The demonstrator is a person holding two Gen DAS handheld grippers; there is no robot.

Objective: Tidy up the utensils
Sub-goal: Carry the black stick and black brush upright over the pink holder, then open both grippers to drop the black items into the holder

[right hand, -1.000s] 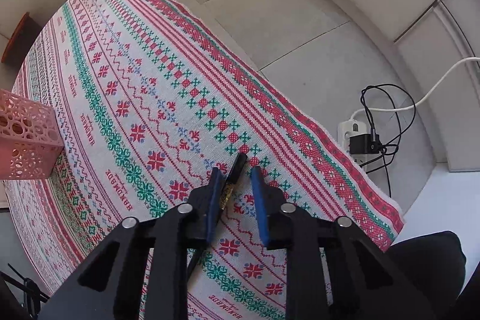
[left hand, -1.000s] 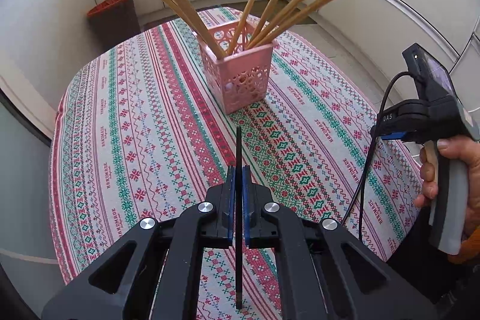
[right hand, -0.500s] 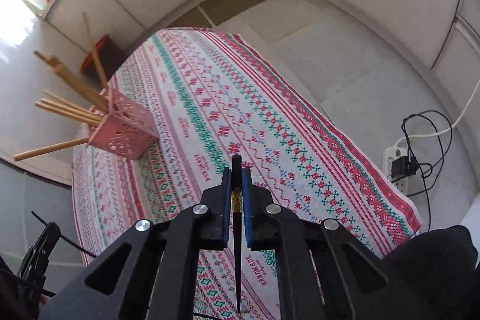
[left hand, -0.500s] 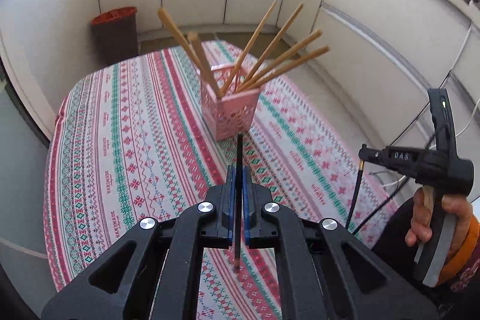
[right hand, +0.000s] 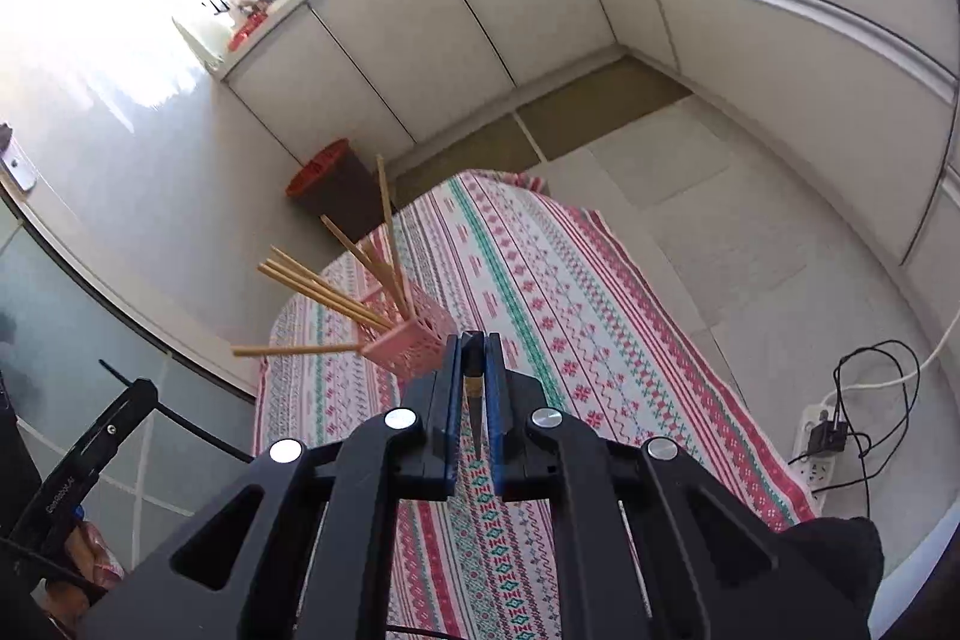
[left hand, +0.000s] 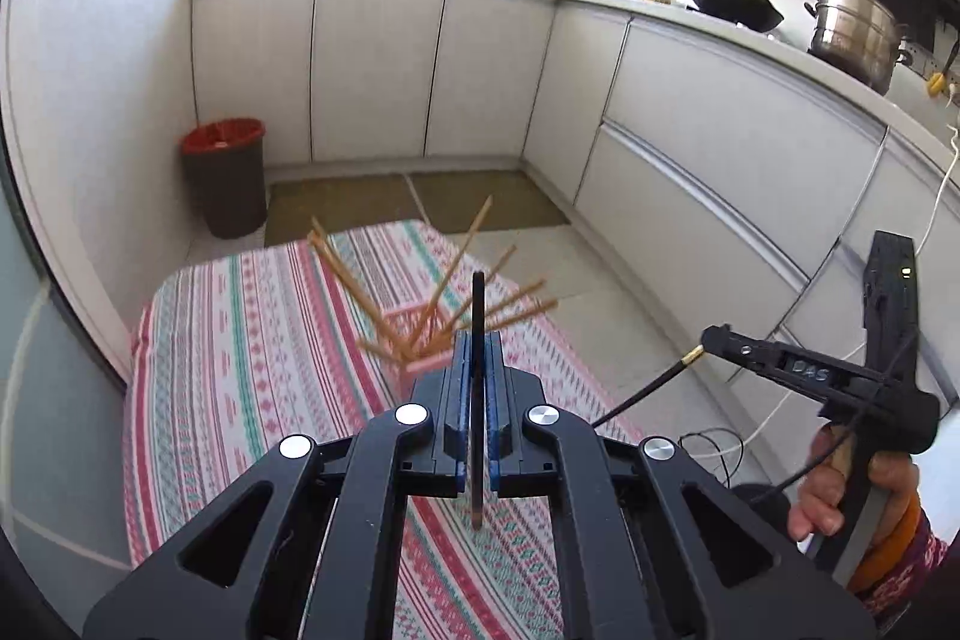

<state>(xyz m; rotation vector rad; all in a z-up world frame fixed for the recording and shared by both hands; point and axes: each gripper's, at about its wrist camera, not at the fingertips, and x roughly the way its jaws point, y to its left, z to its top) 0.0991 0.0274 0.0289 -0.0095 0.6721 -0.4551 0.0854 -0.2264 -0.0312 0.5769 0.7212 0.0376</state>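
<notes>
Bench (left hand: pixel 252 340) under a red/green/white patterned cloth, tiled floor beyond, white kitchen cabinets (left hand: pixel 372 64) on the far and right walls. Red-rimmed bin (left hand: pixel 225 175) far left by the cabinets. Pink lattice basket (right hand: pixel 414 334) mid-bench, wooden chopsticks (right hand: pixel 318 289) fanned out of its top. Left tongs (left hand: pixel 478 340) clamped on a black chopstick (left hand: pixel 478 298), upright. Right tongs (right hand: pixel 472 340) clamped on a dark chopstick with gold band (right hand: pixel 473 388). Both held above the bench, near side of the basket.
</notes>
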